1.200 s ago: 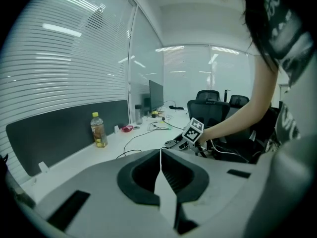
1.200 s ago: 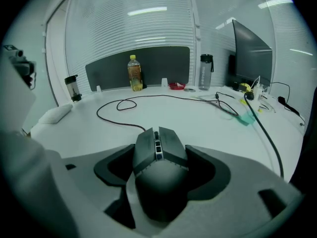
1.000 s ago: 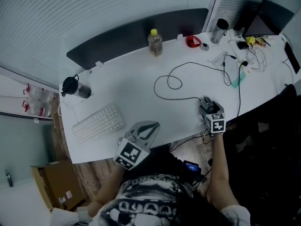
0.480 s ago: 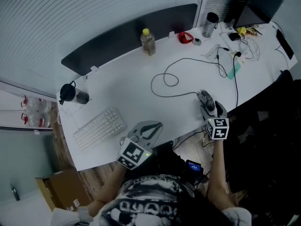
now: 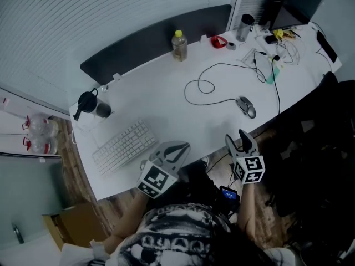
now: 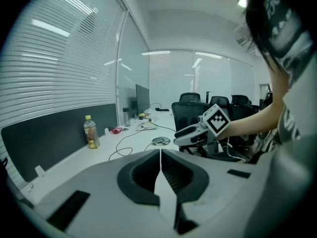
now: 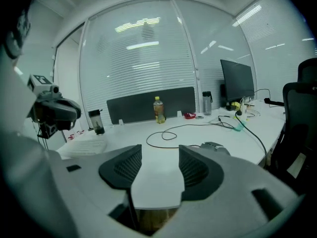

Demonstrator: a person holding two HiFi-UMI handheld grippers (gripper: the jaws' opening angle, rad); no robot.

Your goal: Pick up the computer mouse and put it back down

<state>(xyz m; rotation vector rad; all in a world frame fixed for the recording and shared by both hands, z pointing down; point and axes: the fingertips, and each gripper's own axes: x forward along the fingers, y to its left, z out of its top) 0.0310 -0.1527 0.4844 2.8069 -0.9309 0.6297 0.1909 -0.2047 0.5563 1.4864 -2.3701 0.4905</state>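
The fingers [image 7: 195,171] of the right gripper [image 5: 238,140] stand partly apart and empty, having just been closing, now pulled back off the tabletop [image 5: 161,101] edge. The computer mouse [image 5: 247,106] lies released near that edge, so the put-down looks done. On the left gripper [image 5: 170,150] the fingers meet, empty.

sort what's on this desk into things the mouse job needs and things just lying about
Job: computer mouse, white desk under it.
Lying about: keyboard, yellow-capped bottle, dark lidded jug, tumbler, monitor.
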